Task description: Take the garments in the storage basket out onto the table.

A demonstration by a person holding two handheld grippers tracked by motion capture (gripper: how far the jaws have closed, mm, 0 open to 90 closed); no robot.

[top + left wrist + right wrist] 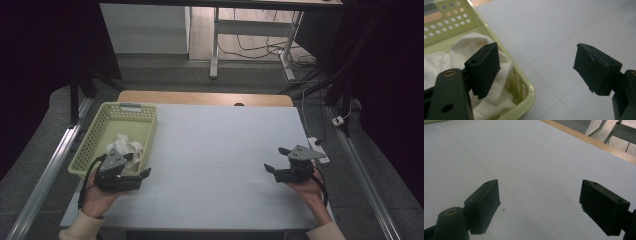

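Note:
A pale green plastic basket (98, 128) stands at the table's left side with a crumpled white cloth (124, 146) in it. My left gripper (140, 165) hovers at the basket's near right corner, open, with nothing between its jaws. In the left gripper view the white cloth (461, 47) lies inside the basket rim (529, 91), behind the left jaw, and the left gripper (536, 66) spans the rim and bare table. My right gripper (276, 159) is held at the table's right side, open and empty, and in the right gripper view it (539, 202) hangs over the bare white table.
The white table (220, 150) has a wooden strip (205, 98) along its far edge. A power strip and cable (319, 149) lie by the right edge. Desk legs and cables (260, 47) stand on the floor beyond. Metal rails (45, 172) flank the table.

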